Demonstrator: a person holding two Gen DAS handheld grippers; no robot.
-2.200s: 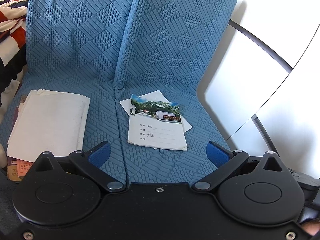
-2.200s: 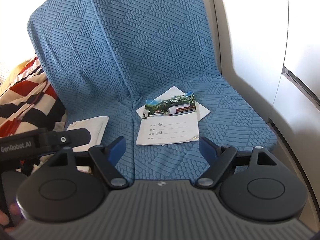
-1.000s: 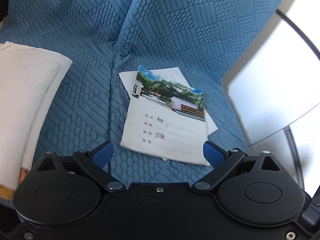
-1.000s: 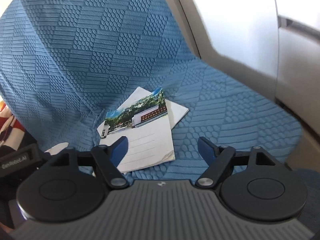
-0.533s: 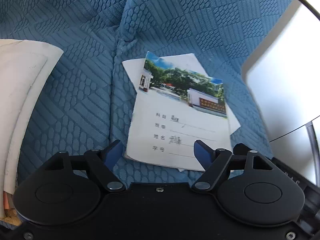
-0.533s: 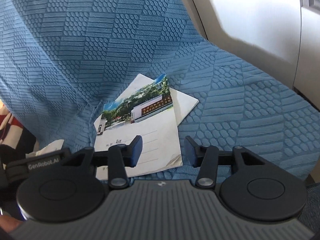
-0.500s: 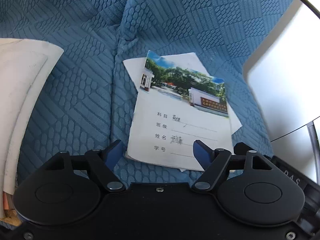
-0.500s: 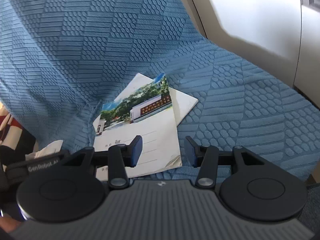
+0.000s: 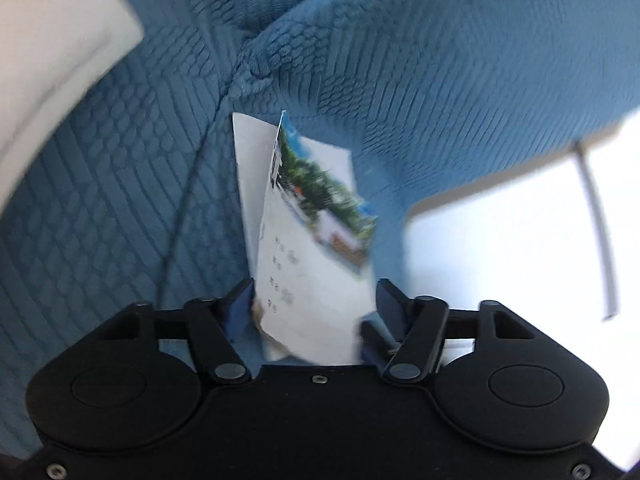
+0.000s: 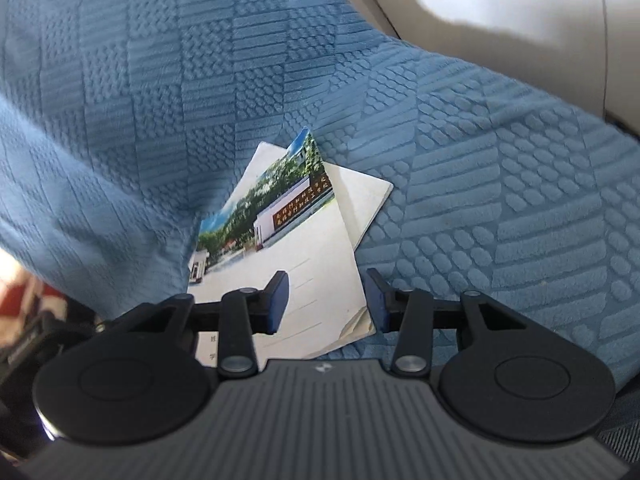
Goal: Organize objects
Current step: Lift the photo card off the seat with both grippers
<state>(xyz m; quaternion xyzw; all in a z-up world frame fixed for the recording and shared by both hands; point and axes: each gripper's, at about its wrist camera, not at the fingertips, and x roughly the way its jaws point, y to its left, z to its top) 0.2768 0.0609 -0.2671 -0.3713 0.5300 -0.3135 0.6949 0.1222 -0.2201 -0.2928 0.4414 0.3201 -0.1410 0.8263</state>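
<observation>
A notebook with a photo cover (image 10: 296, 256) lies on a blue quilted seat cover (image 10: 500, 208), on top of a plain white booklet (image 10: 360, 200). My right gripper (image 10: 328, 300) hangs low over the notebook's near right corner. Its jaws are closing, one finger over the cover and one beside the edge, and neither pad presses. In the blurred left wrist view the notebook (image 9: 312, 248) reaches in between the fingers of my left gripper (image 9: 314, 304). Those jaws are closing too, close to its sides, and no firm grip shows.
A stack of white papers (image 9: 48, 60) lies on the seat at the far left. A white panel (image 9: 500, 248) borders the seat on the right and shows behind it as well (image 10: 500, 0). Red striped cloth (image 10: 24, 292) peeks in at the left edge.
Both grippers have come down and closer to the notebook and their jaws have narrowed. The left view has rolled, and the notebook now sits between its fingers.
</observation>
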